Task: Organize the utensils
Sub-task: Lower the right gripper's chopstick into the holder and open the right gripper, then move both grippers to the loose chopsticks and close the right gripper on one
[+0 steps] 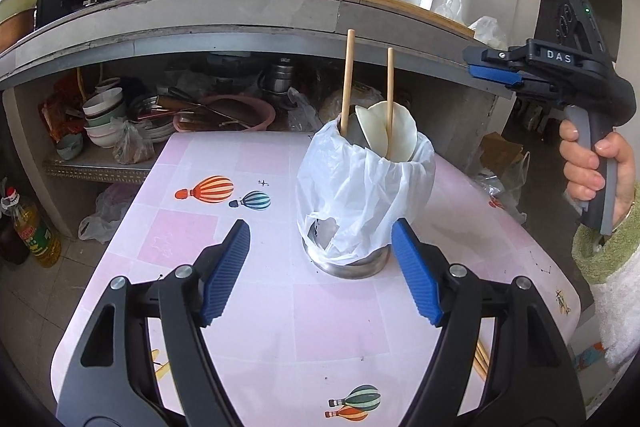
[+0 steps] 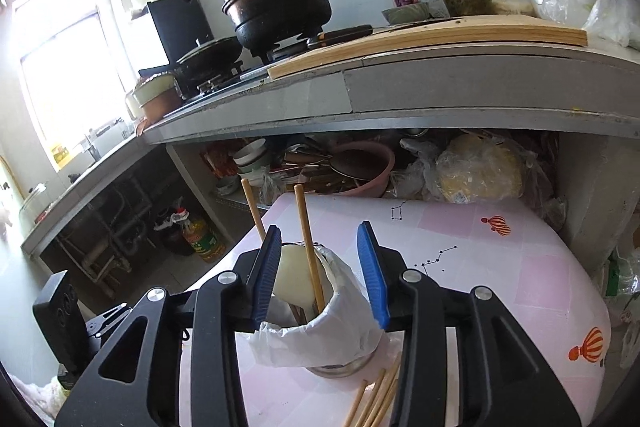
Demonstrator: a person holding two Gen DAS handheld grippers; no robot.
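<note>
A steel utensil holder (image 1: 347, 263), lined with a white plastic bag (image 1: 372, 187), stands upright on a pink patterned surface (image 1: 248, 291). Two wooden chopsticks (image 1: 348, 79) and pale spoons (image 1: 394, 135) stand inside it, long axes near vertical.

The left hand-held gripper (image 1: 320, 243) hovers just in front of the holder with fingers spread wide and nothing between them. The right hand-held gripper (image 2: 320, 267) sits above the holder's rim, also parted and empty; in the left wrist view it appears raised, up and to the right of the holder.

Loose chopsticks (image 2: 376, 399) lie flat on the surface just beside the holder's base — on the near side, below the right hand-held gripper. Their long axes run roughly toward the holder. The right hand looks the nearer one for picking them up; it would likely need to drop down and back.
</note>
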